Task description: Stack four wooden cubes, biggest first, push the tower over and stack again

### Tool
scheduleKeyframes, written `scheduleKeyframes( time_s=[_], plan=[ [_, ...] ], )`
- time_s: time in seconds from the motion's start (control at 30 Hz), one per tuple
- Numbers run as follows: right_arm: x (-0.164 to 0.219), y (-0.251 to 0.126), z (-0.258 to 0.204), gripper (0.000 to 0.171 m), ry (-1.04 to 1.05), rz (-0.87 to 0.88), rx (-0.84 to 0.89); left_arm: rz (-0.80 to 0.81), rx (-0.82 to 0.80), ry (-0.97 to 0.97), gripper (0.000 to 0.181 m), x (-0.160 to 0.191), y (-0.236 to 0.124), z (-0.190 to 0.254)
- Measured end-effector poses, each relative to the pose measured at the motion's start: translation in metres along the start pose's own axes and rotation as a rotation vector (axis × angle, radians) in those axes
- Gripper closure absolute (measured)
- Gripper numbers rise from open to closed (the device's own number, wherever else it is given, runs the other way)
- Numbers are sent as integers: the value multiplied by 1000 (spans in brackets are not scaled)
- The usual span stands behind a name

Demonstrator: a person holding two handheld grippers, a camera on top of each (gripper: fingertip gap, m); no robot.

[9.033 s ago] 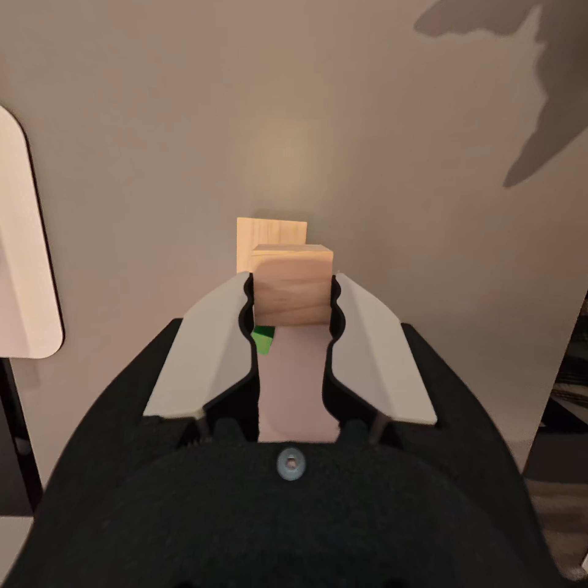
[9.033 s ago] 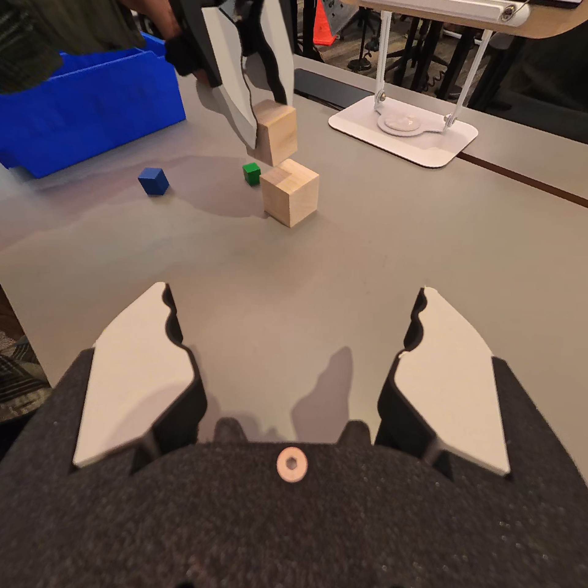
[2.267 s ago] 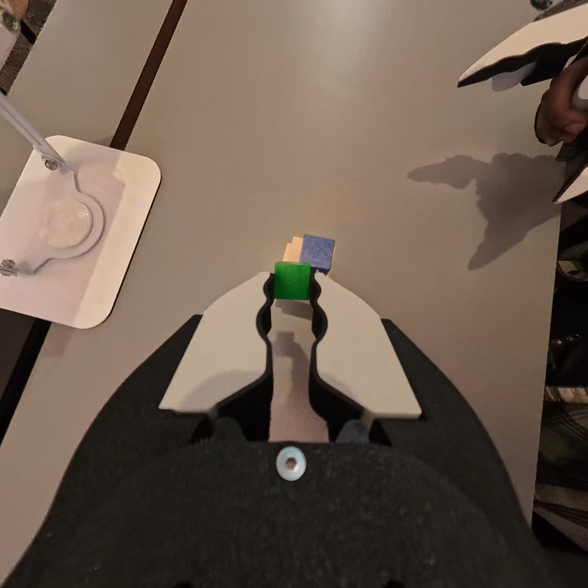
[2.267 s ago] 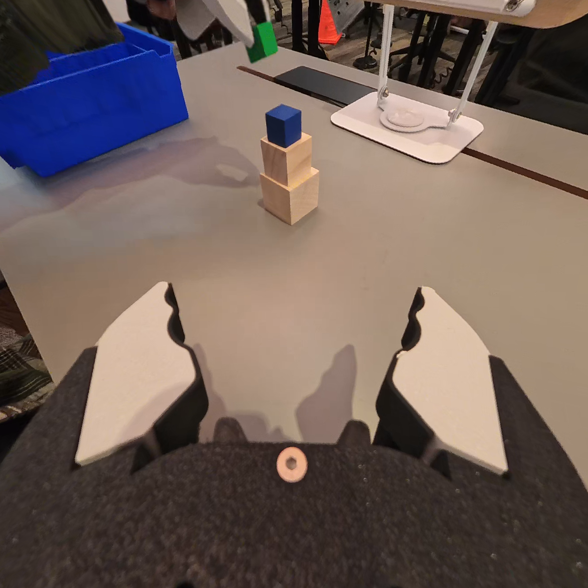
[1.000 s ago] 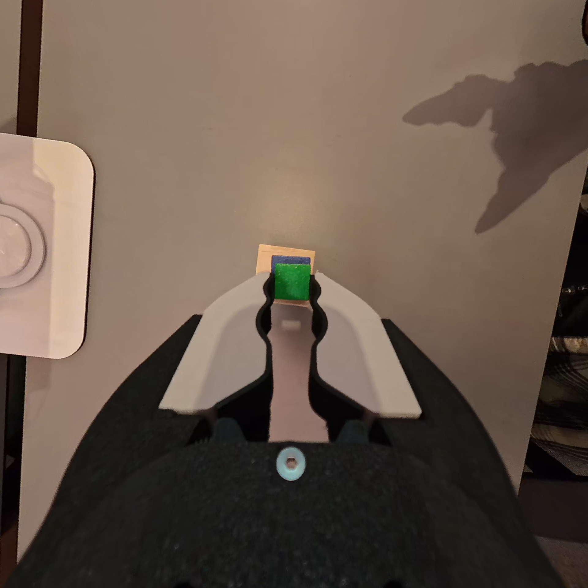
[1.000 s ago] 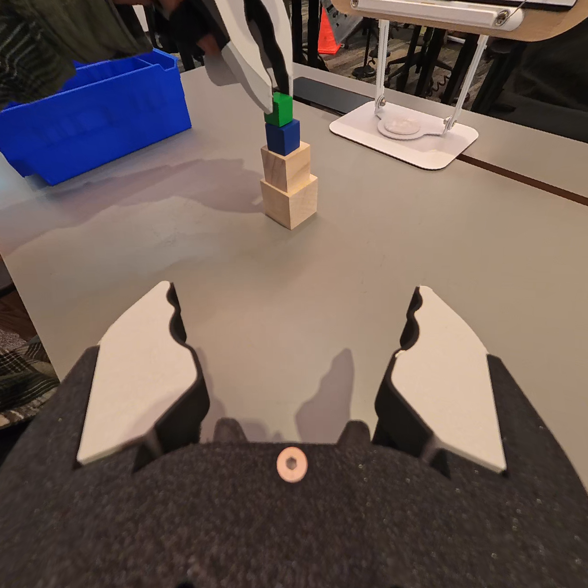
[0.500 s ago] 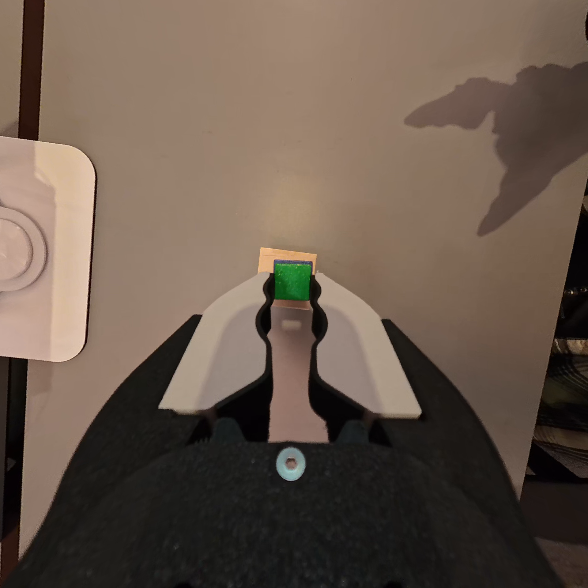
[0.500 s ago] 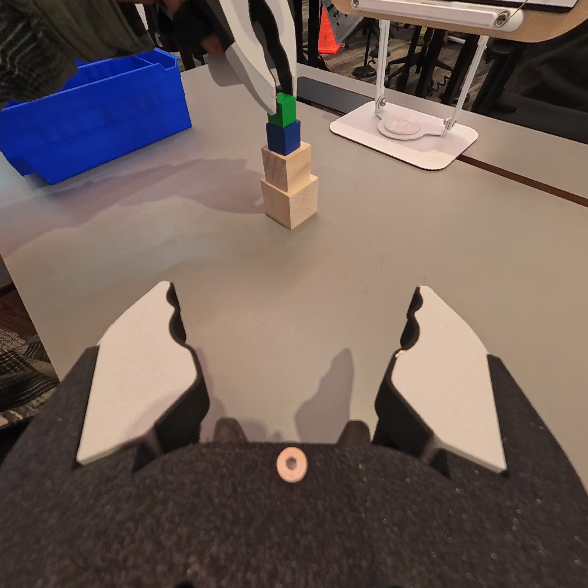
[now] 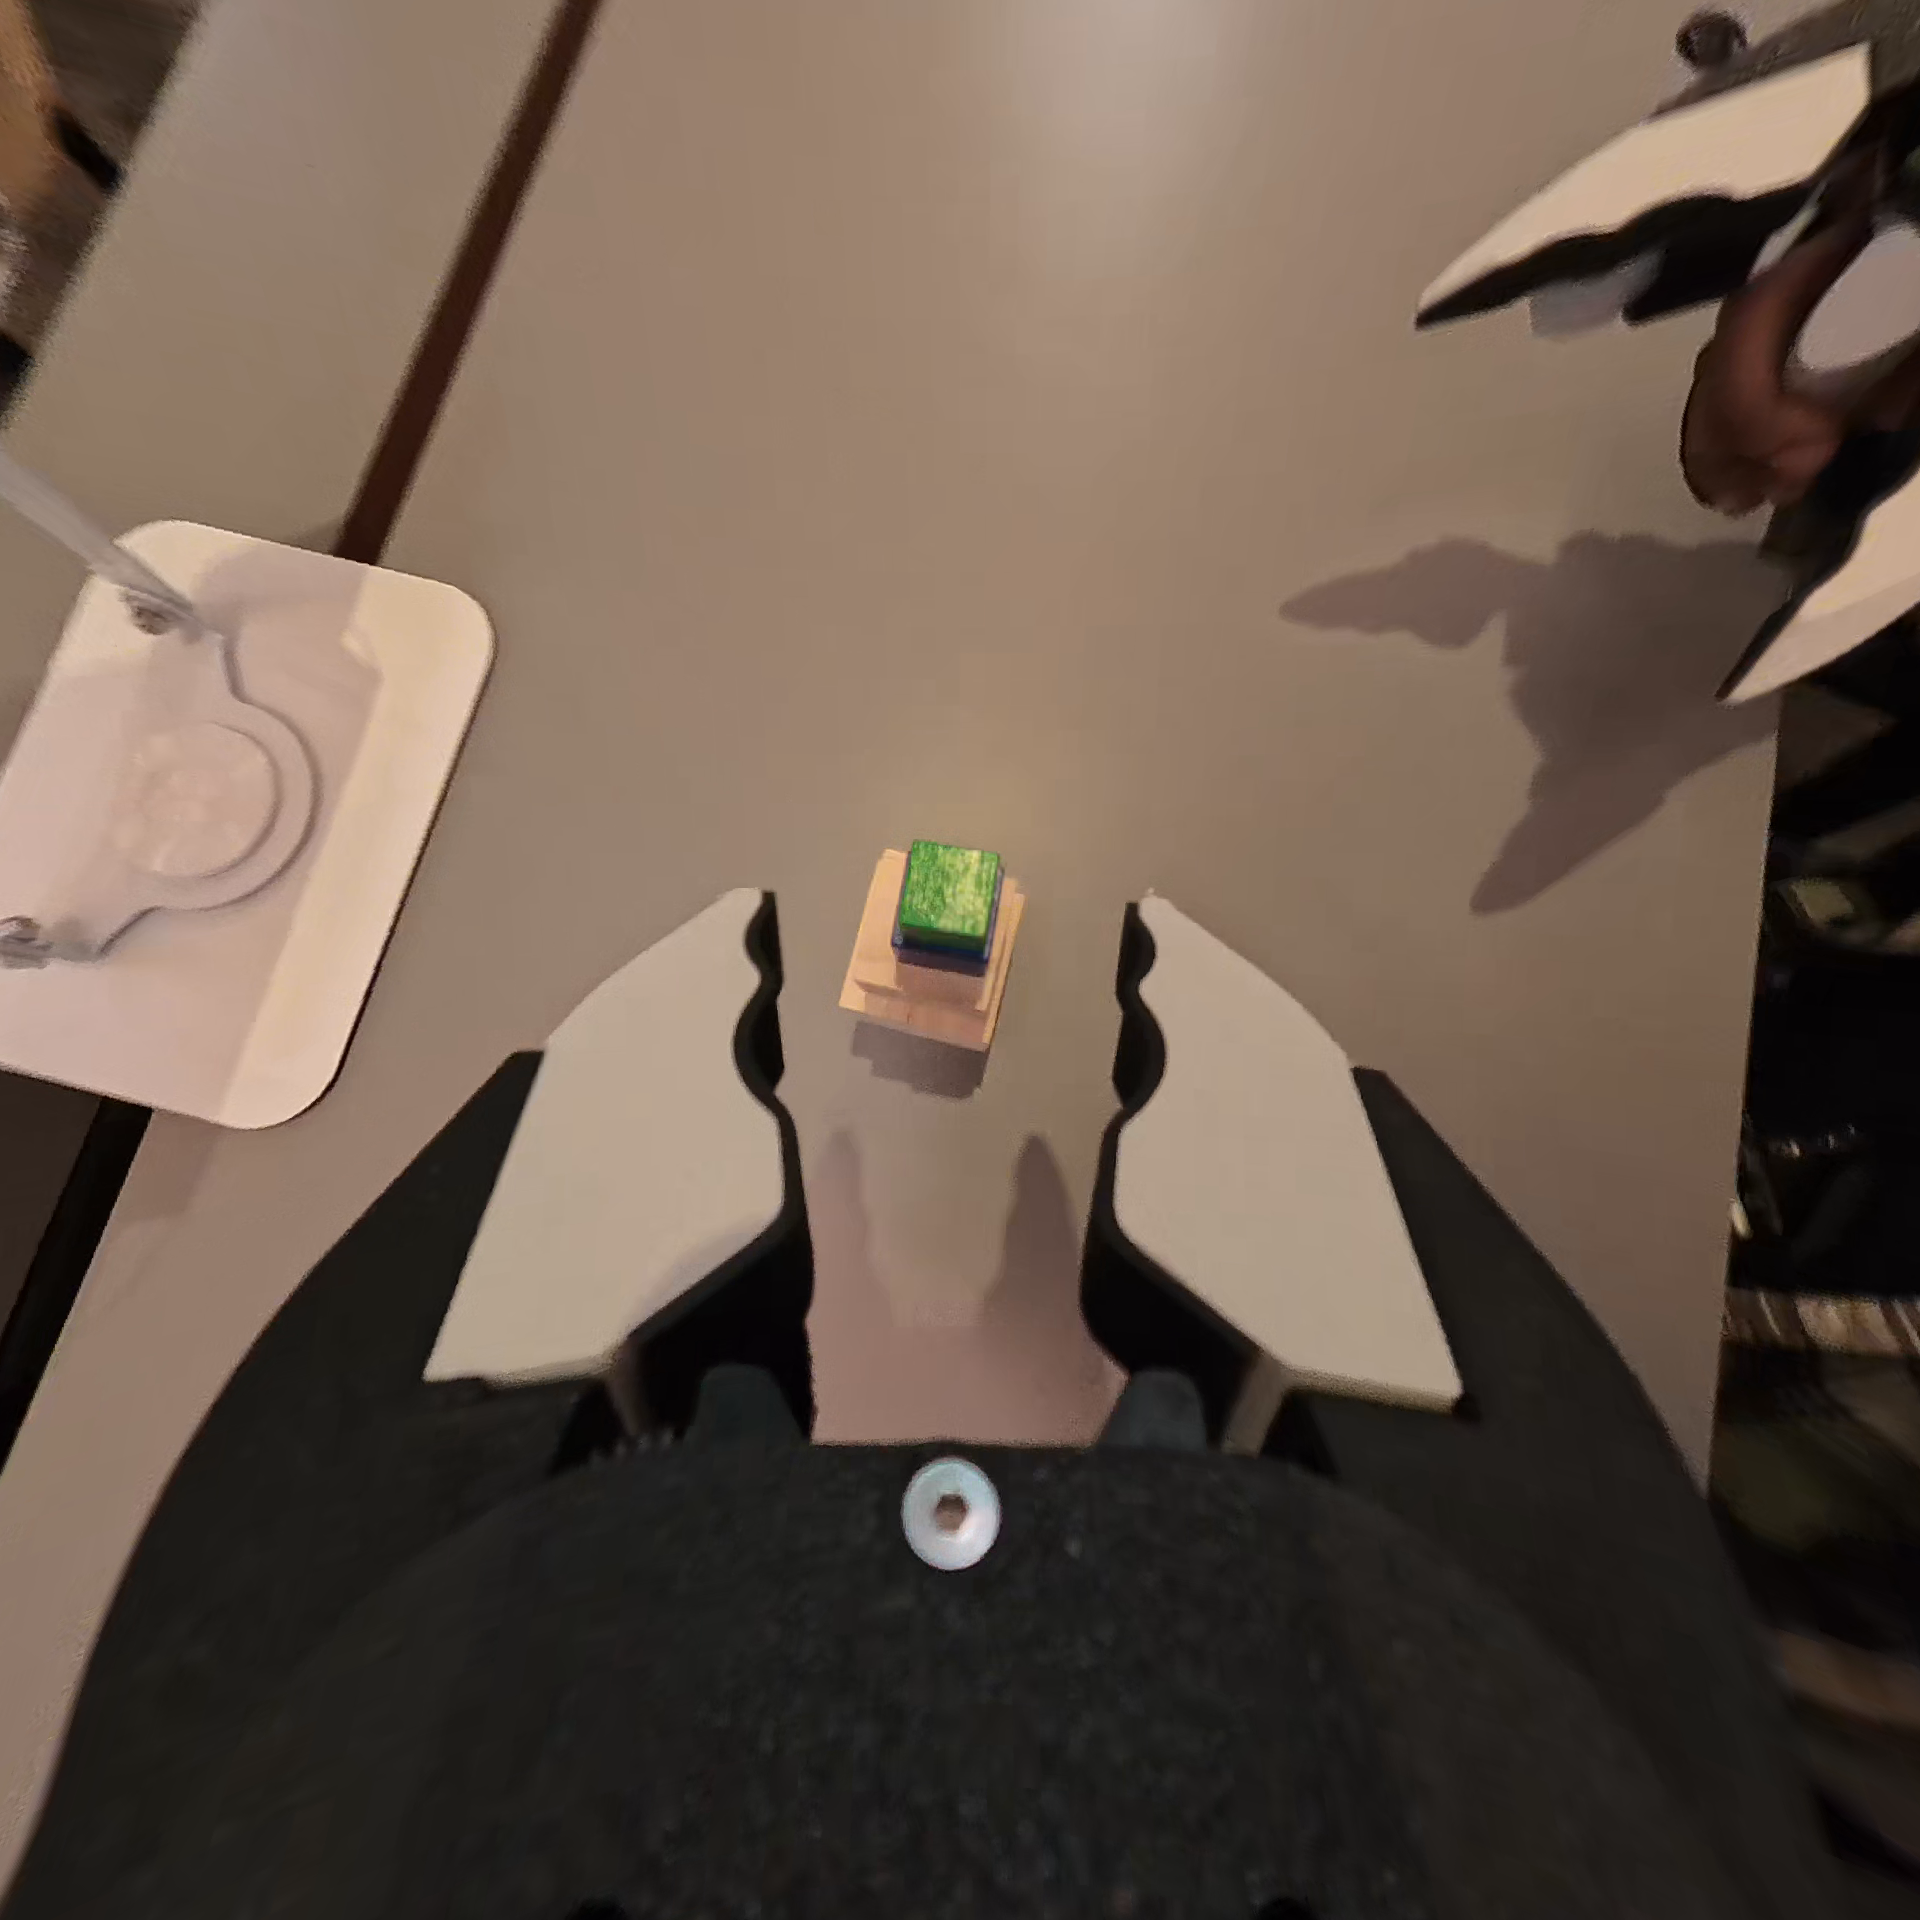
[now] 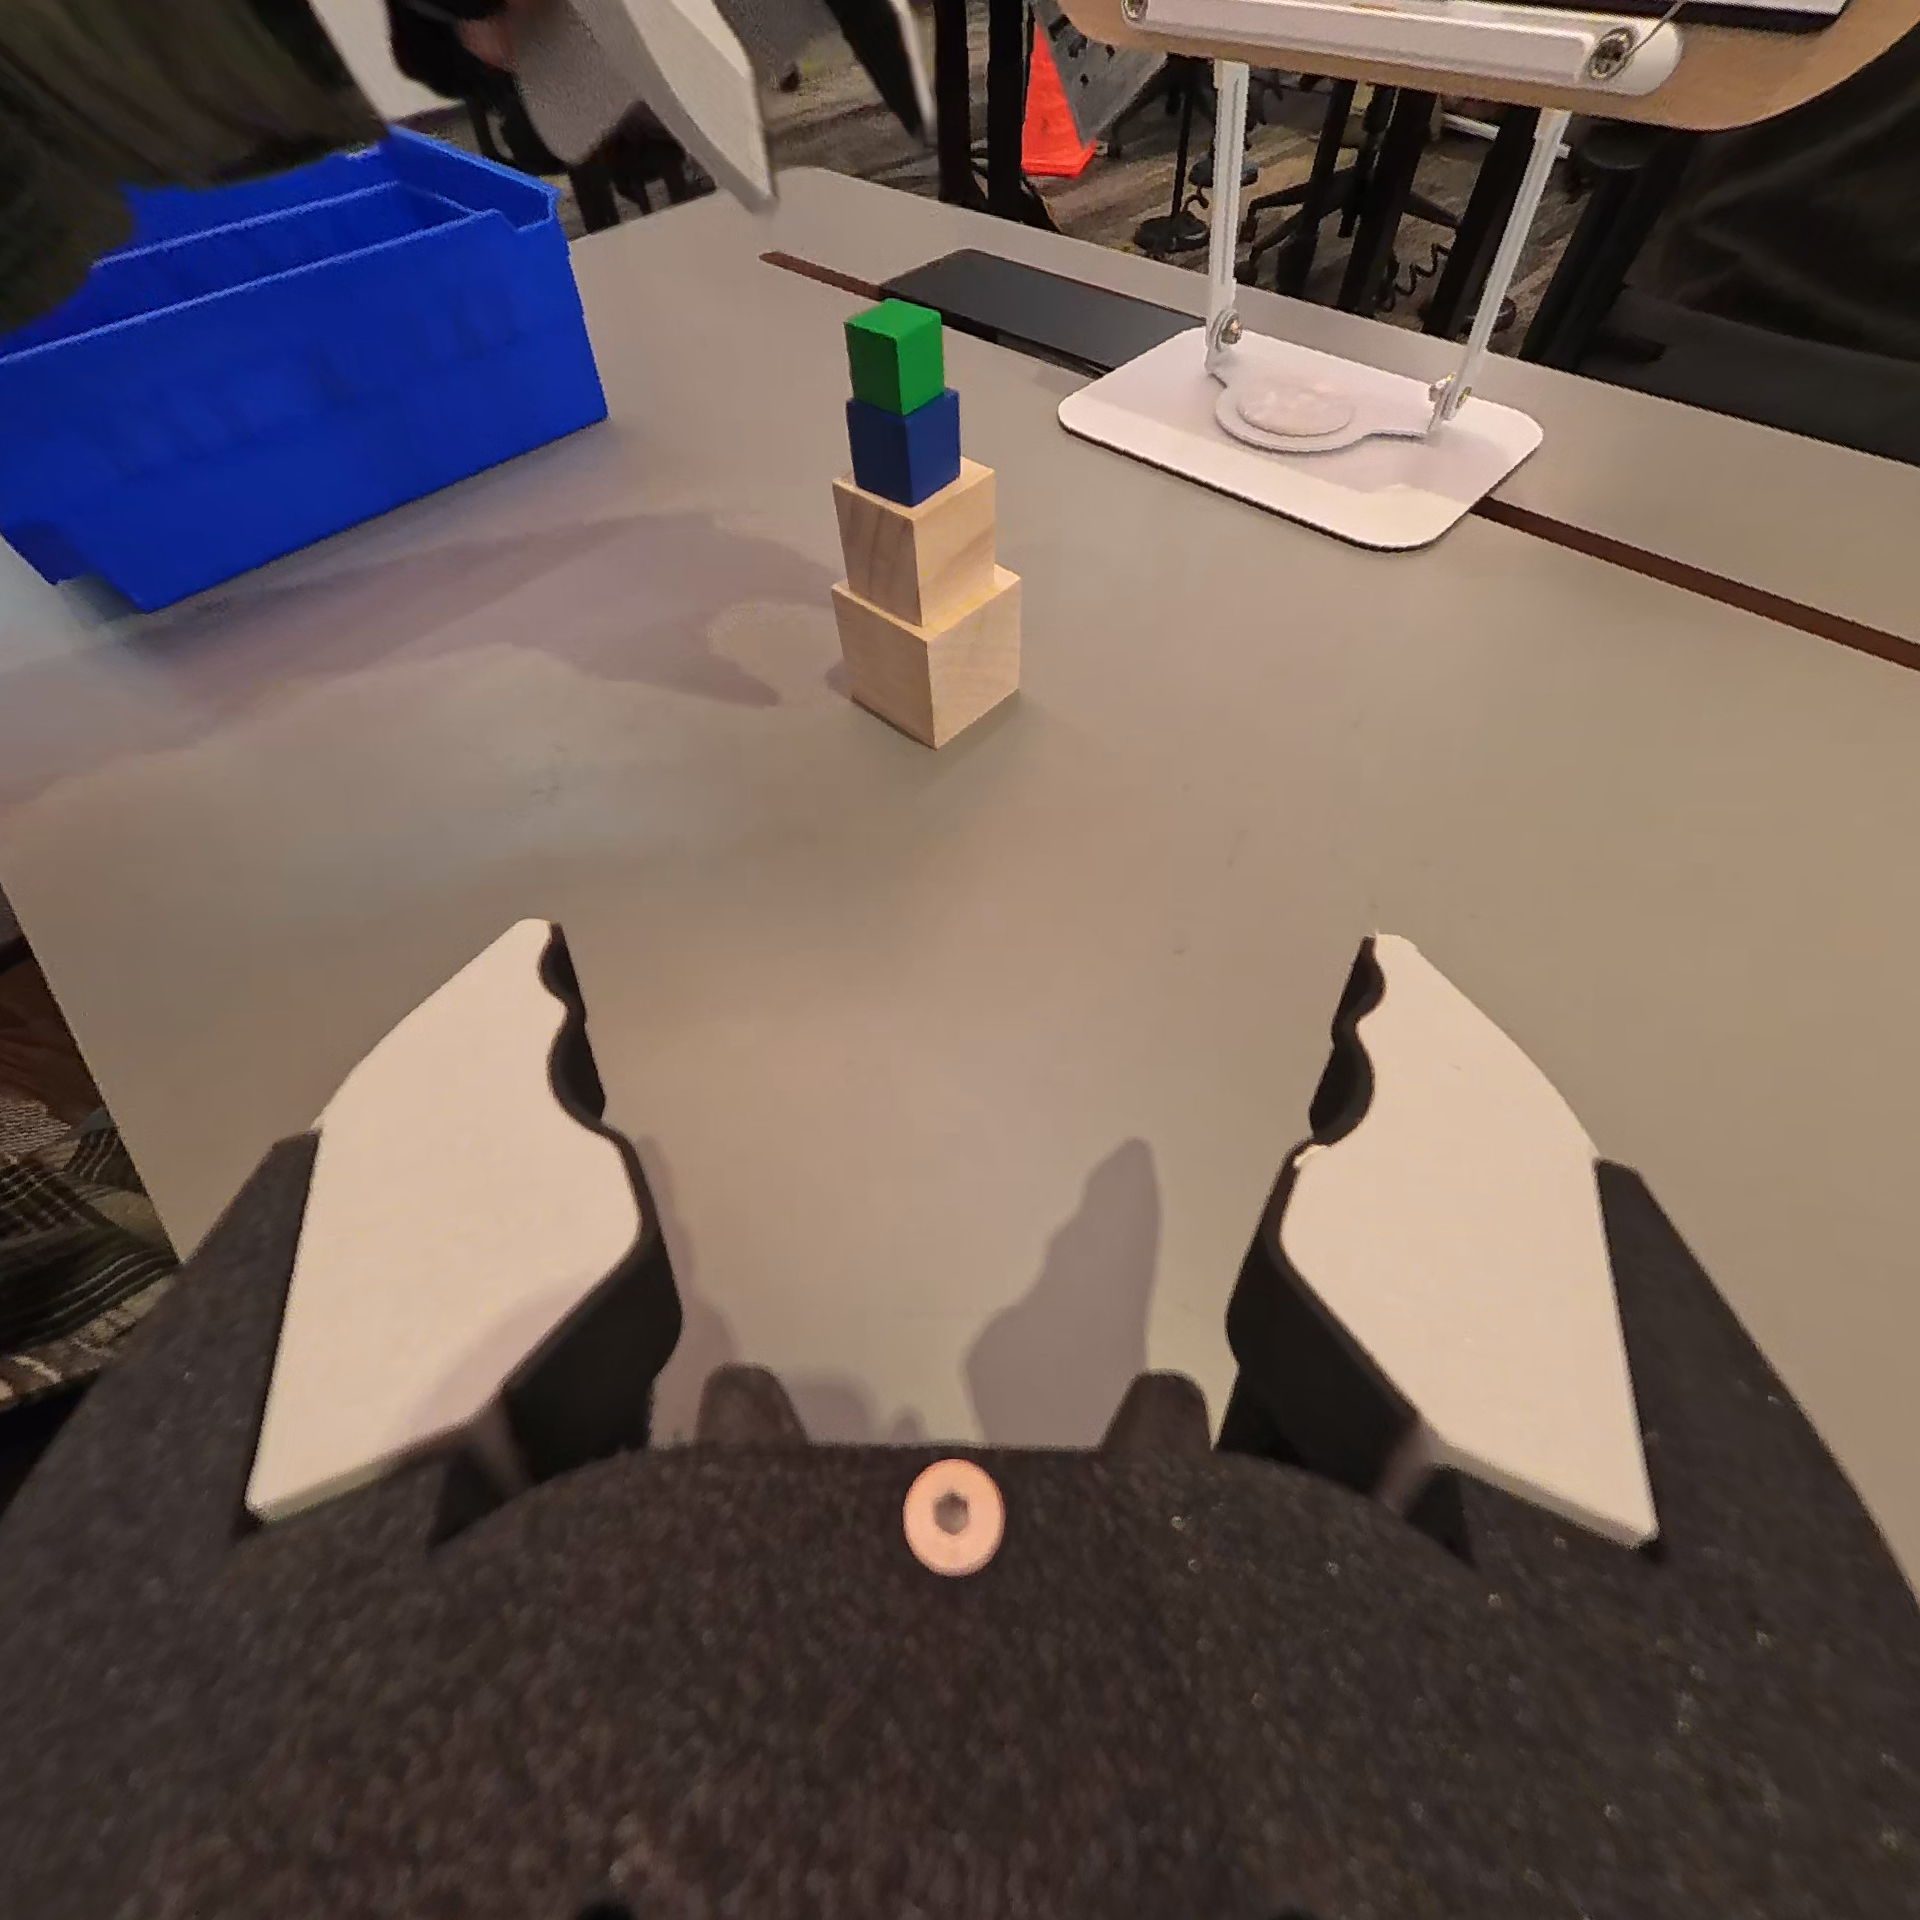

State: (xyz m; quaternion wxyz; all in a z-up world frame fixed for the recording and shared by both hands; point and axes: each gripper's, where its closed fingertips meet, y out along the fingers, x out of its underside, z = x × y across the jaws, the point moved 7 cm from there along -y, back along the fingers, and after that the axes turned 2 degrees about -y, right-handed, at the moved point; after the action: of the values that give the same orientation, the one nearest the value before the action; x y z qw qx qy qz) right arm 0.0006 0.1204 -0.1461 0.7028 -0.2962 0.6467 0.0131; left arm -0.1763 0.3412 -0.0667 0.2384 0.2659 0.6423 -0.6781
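The left gripper [image 9: 948,925] has let go and lifted clear, fingers spread wide and holding nothing, where a moment ago they pinched the green cube [image 10: 894,355]. That cube now sits free atop the blue cube [image 10: 902,447], below and between the fingertips, untouched. Four high, the tower [image 10: 925,540] looks complete, so the push comes next. The right gripper [image 10: 961,956] waits gaping and empty, well short of the tower on the grey table [image 10: 1351,779].
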Motion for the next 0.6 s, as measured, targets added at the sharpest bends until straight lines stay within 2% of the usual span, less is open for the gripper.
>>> scheduleKeyframes(
  time_s=[0.1,0.33,0.47,0.6],
  plan=[
    [2,2,1,38,6,-8,0,140,-119,-53,107,14,-18,12],
    [5,9,-6,38,-7,-37,2,434,-264,-252,112,71,-32,55],
    [5,15,-10,38,-22,-57,14,523,-268,-322,117,94,-24,78],
    [8,21,-13,38,-11,-76,29,534,-257,-324,116,104,-14,94]
  ],
)
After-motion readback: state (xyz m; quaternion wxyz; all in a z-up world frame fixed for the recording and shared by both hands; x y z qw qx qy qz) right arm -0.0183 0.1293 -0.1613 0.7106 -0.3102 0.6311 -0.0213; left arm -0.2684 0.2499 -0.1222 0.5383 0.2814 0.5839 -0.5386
